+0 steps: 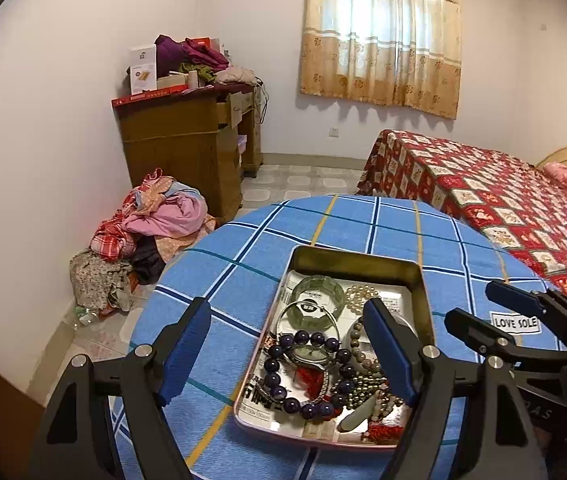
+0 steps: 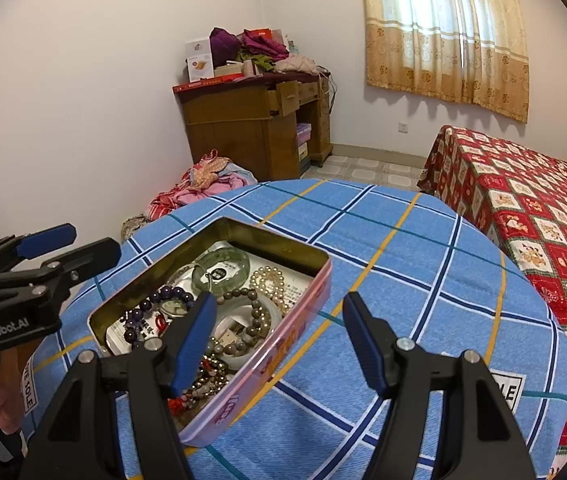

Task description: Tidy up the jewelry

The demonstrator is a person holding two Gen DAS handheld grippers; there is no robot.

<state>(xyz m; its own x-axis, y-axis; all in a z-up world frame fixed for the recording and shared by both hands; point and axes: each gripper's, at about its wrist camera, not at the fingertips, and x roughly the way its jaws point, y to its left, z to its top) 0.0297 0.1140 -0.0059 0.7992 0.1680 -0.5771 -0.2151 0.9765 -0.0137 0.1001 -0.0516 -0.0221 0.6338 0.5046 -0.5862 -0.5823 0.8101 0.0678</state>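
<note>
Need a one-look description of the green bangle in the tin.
On the round table with the blue plaid cloth sits an open rectangular metal tin full of jewelry. The translucent pale green bangle lies at its far end: one solid ring, unlike the beaded strands around it.

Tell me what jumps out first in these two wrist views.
An open metal tin heaped with jewelry sits mid-table on the blue plaid tablecloth: dark purple bead bracelet at its near end, pale green bangle at the far end. Both the left gripper and the right gripper stand open over it, holding nothing. Behind, a red patterned bed on the right and a clothes pile on the floor at left.
</note>
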